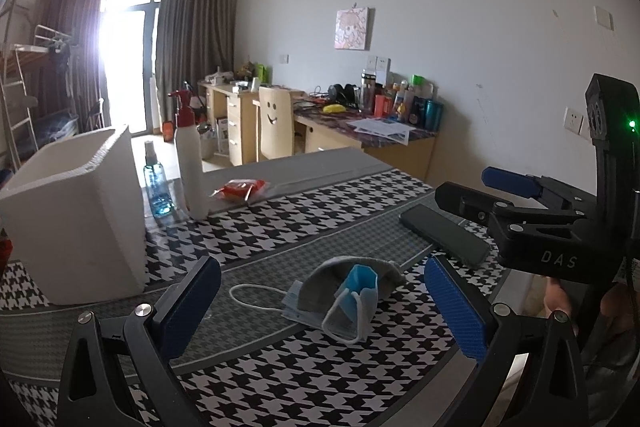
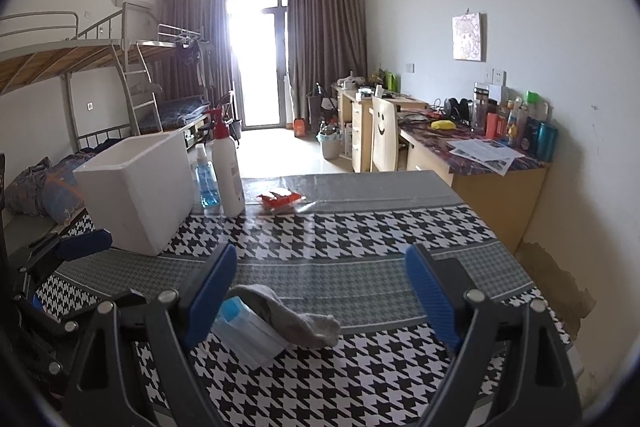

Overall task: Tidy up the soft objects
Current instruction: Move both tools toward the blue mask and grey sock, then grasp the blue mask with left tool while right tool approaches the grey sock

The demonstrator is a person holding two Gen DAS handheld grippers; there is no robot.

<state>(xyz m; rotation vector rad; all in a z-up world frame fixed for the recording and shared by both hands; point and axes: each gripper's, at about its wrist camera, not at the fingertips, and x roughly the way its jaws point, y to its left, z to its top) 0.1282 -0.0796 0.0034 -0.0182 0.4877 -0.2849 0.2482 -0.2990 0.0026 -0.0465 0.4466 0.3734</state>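
Observation:
A grey sock (image 1: 352,277) lies on the houndstooth tablecloth, draped over blue face masks (image 1: 362,291) with white ear loops. My left gripper (image 1: 324,303) is open and empty, its blue pads on either side of this pile, just short of it. In the right wrist view the sock (image 2: 296,319) and masks (image 2: 248,337) lie near the left pad of my right gripper (image 2: 320,291), which is open and empty. The right gripper also shows in the left wrist view (image 1: 472,187), open above a dark phone. A white foam box (image 1: 76,215) stands at the left; it also shows in the right wrist view (image 2: 140,187).
A dark phone (image 1: 444,233) lies right of the pile. A white spray bottle (image 1: 190,163), a small blue bottle (image 1: 156,187) and a red packet (image 1: 242,189) stand behind the box. The table's right edge (image 2: 520,259) drops to the floor. Desks and a chair stand beyond.

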